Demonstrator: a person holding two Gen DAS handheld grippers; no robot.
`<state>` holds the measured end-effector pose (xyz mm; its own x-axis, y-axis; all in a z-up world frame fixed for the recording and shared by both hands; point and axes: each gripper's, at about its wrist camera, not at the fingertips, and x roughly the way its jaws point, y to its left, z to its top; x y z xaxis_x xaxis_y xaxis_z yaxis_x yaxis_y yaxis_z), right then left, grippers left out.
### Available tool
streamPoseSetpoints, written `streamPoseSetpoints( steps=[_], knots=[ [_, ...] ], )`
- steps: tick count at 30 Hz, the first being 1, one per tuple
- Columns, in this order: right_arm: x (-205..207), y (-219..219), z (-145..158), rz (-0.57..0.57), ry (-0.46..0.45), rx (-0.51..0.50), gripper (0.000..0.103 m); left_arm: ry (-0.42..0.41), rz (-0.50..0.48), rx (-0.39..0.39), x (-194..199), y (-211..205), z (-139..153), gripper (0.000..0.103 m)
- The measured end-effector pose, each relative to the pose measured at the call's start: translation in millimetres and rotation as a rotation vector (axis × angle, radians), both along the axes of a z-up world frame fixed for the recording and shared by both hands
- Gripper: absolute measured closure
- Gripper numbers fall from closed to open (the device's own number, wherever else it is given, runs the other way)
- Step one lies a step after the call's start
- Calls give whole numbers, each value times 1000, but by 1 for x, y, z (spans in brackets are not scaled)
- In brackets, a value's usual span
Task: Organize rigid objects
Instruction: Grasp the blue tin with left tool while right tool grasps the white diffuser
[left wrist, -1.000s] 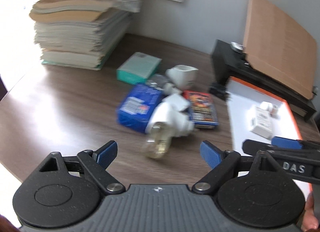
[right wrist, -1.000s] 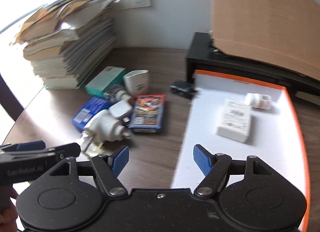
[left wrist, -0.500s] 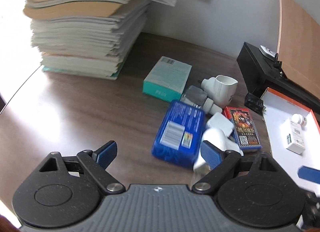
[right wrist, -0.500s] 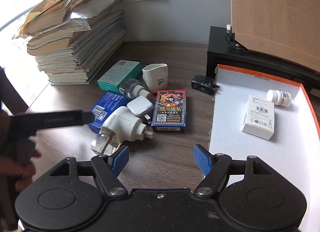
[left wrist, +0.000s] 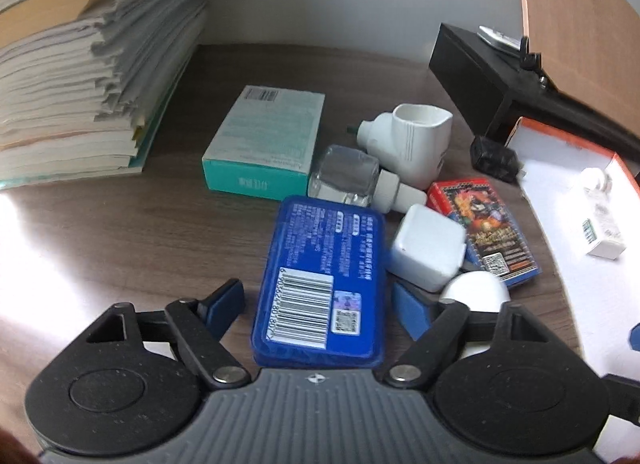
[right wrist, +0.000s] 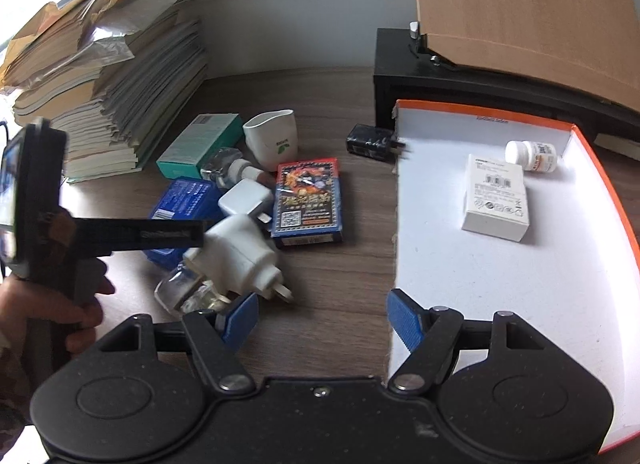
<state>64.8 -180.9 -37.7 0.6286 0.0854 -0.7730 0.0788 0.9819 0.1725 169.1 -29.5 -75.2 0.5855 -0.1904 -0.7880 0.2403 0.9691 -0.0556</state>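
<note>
Blue tin — flat, barcode side up, lying on the wooden desk at the near edge of the clutter. Sits between the fingers of the left gripper; jaws have just been closing, yet a narrow gap shows at each blue pad, so not yet gripped. Straddled along its short width, probably because that is the only span the jaws can take.

Remaining loose items, crowded just beyond the tin: teal carton, clear bottle, white cup-shaped plug-in holder, white charger, card deck, black adapter. In the right wrist view, a larger white plug unit with a glass vial, nearest the right gripper.

Orange-rimmed white tray — to the right of the heap, apparently the collection point. Already holding a white box and a small pill bottle, set toward its far corner, leaving the near floor free.

Left gripper, pose: pitched steeply down toward the desk, low over the tin; seen from the right wrist view as a black bar reaching in from the left, handle in a hand.

Right gripper, pose: likewise angled down, hovering over the bare desk at the tray's left edge. Fingers parted wide, nothing between them — waiting, by the look of it.

Paper stack at far left, black stand behind the tray: not part of the sorting, as far as can be judged.
</note>
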Motion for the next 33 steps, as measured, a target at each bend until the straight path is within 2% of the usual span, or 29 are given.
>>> streamPoseSetpoints(
  steps=[2, 3, 9, 15, 20, 21, 23, 24, 27, 29, 30, 31, 33],
  knots=[
    [2, 7, 0, 16, 3, 22, 18, -10, 5, -17, 2, 5, 0, 40],
    [2, 11, -1, 28, 7, 40, 18, -20, 6, -4, 2, 7, 1, 40],
    [17, 35, -9, 83, 59, 262, 18, -22, 51, -50, -2, 39, 9, 41],
    [49, 53, -21, -4, 135, 381, 16, -32, 88, -75, -17, 67, 20, 41],
    [80, 66, -35, -128, 208, 346, 19, -37, 114, -98, -30, 83, 25, 41],
    [83, 69, -34, -141, 190, 324, 21, -37, 116, -97, -31, 83, 24, 41],
    [87, 74, -32, -161, 179, 281, 26, -29, 118, -97, -34, 86, 23, 41],
    [87, 73, -32, -180, 178, 277, 37, -27, 120, -100, -36, 87, 23, 41],
    [83, 64, -34, -197, 173, 307, 44, -27, 130, -111, -40, 90, 23, 41],
    [77, 56, -35, -191, 186, 340, 39, -33, 137, -119, -42, 91, 24, 41],
    [74, 50, -35, -197, 191, 367, 18, -35, 139, -123, -43, 91, 24, 41],
    [70, 43, -35, -210, 193, 413, 11, -38, 140, -127, -44, 91, 25, 41],
    [67, 31, -34, -244, 194, 513, 12, -44, 142, -132, -45, 89, 26, 41]
  ],
)
